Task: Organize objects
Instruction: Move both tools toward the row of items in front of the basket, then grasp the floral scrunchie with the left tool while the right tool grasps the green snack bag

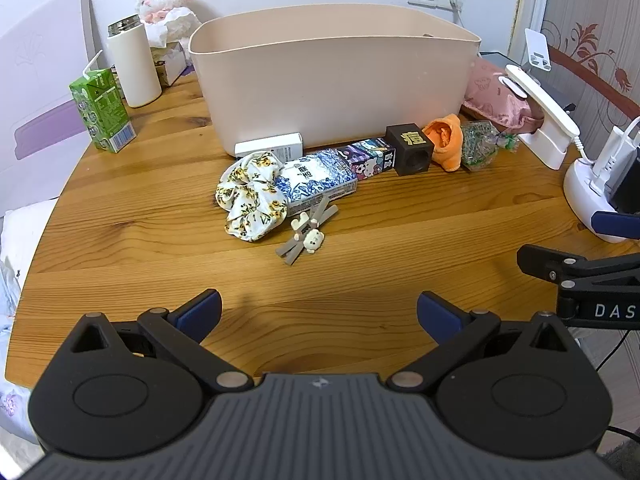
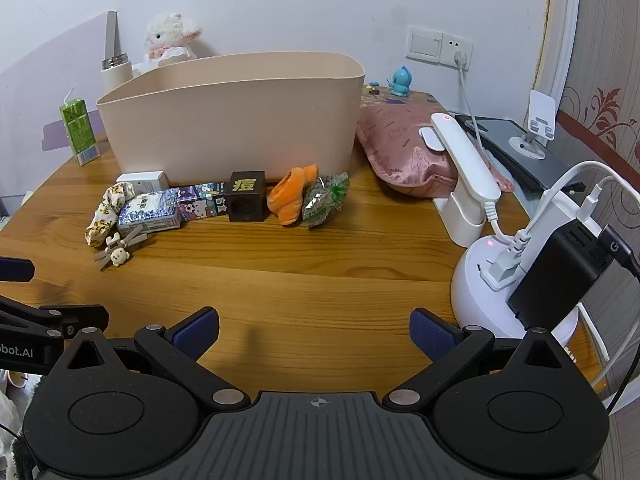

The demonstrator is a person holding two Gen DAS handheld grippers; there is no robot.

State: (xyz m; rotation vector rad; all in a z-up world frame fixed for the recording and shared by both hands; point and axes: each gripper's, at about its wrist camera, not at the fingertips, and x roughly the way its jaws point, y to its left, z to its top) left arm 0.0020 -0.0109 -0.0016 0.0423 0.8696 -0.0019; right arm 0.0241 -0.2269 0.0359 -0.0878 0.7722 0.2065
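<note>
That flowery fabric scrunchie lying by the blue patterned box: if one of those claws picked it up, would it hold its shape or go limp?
The scrunchie would probably go limp: it lies crumpled in soft folds on the table. It looks light, being only gathered cloth. It seems unlikely to slip, roll or break, though a loop might drag against the blue patterned box it touches.

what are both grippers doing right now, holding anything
Left gripper: open, holding nothing, above the bare table.
Right gripper: open, holding nothing, also above the table.
</note>
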